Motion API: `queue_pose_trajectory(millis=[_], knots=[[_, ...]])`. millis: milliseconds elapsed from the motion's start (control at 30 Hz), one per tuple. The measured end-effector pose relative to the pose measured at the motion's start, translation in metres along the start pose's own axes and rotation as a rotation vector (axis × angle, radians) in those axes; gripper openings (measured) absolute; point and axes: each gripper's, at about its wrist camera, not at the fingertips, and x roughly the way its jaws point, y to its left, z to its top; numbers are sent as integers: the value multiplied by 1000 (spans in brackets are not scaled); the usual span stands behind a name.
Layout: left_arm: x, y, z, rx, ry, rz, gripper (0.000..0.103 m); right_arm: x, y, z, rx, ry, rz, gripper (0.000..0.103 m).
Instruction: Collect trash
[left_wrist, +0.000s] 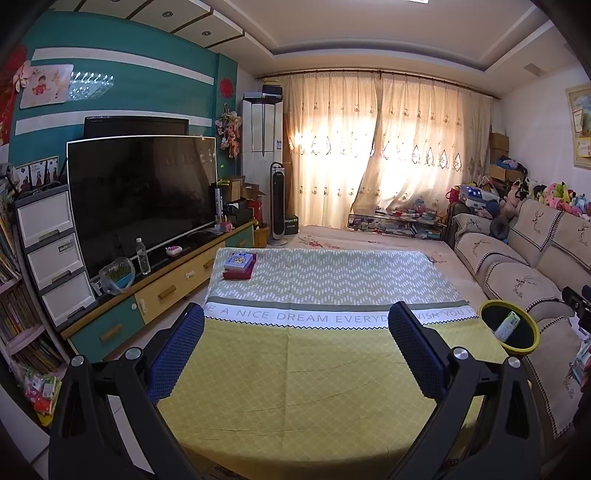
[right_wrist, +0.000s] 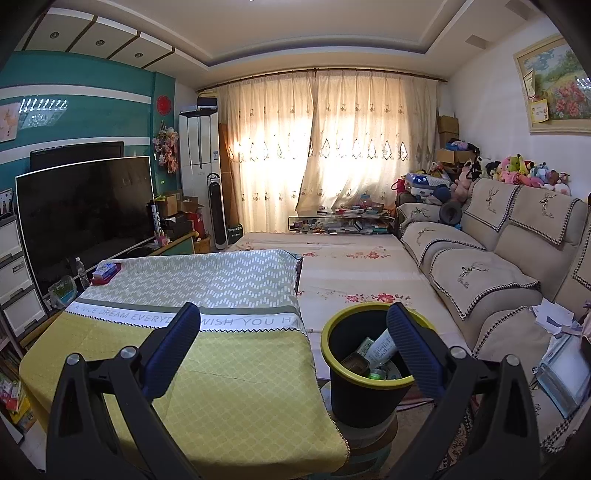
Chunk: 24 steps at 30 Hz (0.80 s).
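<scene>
A black trash bin with a yellow-green rim (right_wrist: 334, 387) stands on the floor between the table and the sofa, with several pieces of trash (right_wrist: 376, 350) inside. It also shows in the left wrist view (left_wrist: 532, 345) at the right. My right gripper (right_wrist: 293, 325) is open and empty, above the table's right edge and the bin. My left gripper (left_wrist: 295, 325) is open and empty over the yellow tablecloth (left_wrist: 295, 369).
A stack of small boxes (left_wrist: 239, 265) lies at the table's far left corner. A TV stand (left_wrist: 162, 291) with a water bottle (left_wrist: 142, 256) and a plastic bag (left_wrist: 116, 275) runs along the left. A beige sofa (right_wrist: 480, 280) runs along the right.
</scene>
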Motion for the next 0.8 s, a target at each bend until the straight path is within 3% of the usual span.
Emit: queue_pose_trajectory(millis=[800], knots=[[3,-2,-3,-5,10,-6,98,-3,4,0,-8,-6,3,96]])
